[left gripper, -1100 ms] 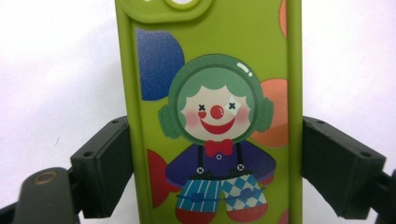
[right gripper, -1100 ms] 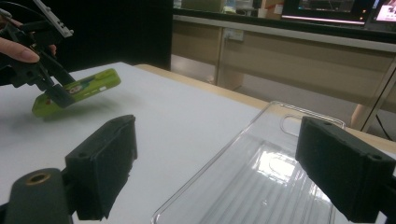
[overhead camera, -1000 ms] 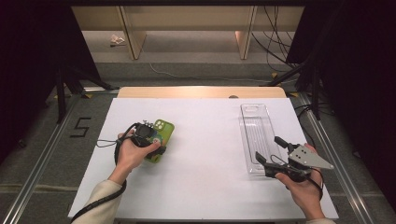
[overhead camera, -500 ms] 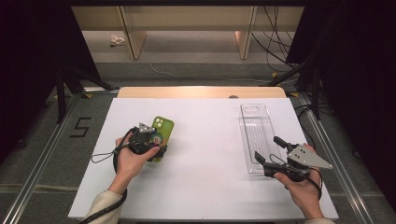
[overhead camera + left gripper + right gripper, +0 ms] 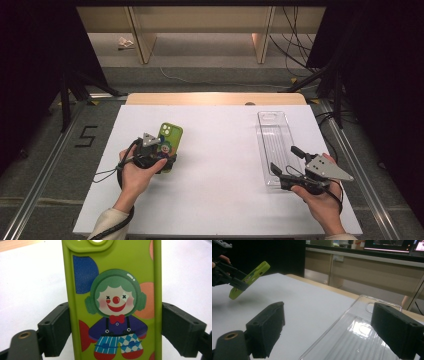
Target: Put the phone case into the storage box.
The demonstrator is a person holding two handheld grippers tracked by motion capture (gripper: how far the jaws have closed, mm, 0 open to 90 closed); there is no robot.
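While gripped, phone case (image 5: pixel 112 302) aloft

Between the green phone case (image 5: pixel 169 141), lifted in the left gripper (image 5: pixel 150 150), and the clear plastic tray (image 5: pixel 275 142) lying flat near the right gripper (image 5: pixel 287 167), the white desk (image 5: pixel 220 165) is bare across its whole middle, and so is its near edge.

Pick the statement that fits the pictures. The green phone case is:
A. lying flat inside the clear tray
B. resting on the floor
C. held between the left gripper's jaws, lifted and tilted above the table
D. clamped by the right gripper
C: the left gripper has a jaw against each long edge of the green phone case, and the right gripper view shows it tilted, clear of the table.
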